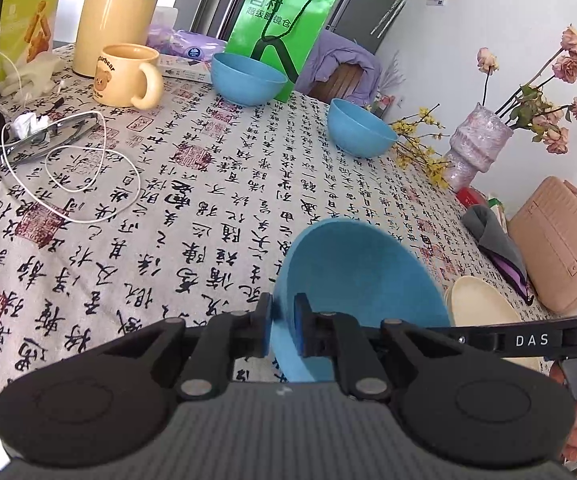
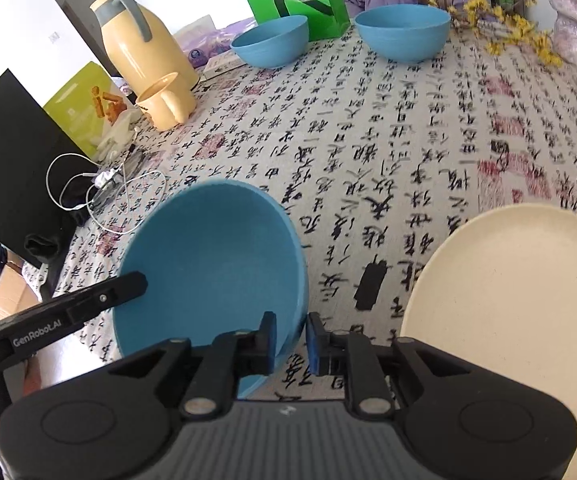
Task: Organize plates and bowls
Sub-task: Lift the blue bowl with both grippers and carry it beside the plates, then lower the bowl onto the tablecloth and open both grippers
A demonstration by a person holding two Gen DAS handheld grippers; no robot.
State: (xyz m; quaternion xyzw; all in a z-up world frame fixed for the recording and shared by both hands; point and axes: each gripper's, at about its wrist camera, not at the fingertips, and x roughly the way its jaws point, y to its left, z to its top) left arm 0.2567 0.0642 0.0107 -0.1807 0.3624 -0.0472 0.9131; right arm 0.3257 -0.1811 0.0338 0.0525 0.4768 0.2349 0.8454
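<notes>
Blue matte bowl [image 1: 352,280], tilted

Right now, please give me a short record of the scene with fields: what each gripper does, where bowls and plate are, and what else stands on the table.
left gripper: jaws shut on the near rim of the tilted blue bowl
right gripper: jaws astride the same bowl's rim; the grip is unclear
other blue bowls: two at the far side, one before the green paper bag, one near the vase of dried roses
cream plate: flat, right of the held bowl
other items: yellow thermos jug, bear mug, white cable
</notes>
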